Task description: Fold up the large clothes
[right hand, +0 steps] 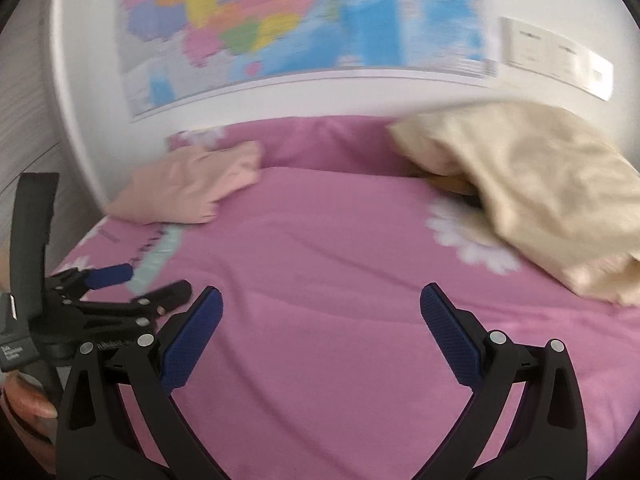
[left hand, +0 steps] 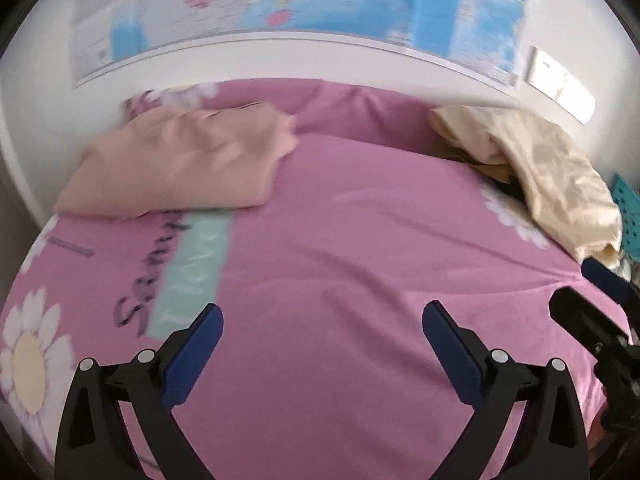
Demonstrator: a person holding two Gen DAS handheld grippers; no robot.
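Note:
A folded peach garment (left hand: pixel 180 164) lies at the far left of the pink bed (left hand: pixel 340 260); it also shows in the right wrist view (right hand: pixel 192 188). A crumpled cream garment (left hand: pixel 536 172) lies heaped at the far right, also in the right wrist view (right hand: pixel 532 192). My left gripper (left hand: pixel 322 320) is open and empty above the middle of the bed. My right gripper (right hand: pixel 320 304) is open and empty beside it. Each gripper shows at the edge of the other's view: the right one (left hand: pixel 592 308) and the left one (right hand: pixel 132 284).
A white wall with a colourful map (right hand: pixel 300 24) stands behind the bed. Wall switches (right hand: pixel 556 56) sit at the right. A teal perforated item (left hand: pixel 630 216) is at the bed's right edge. The sheet has daisy prints (left hand: pixel 28 356).

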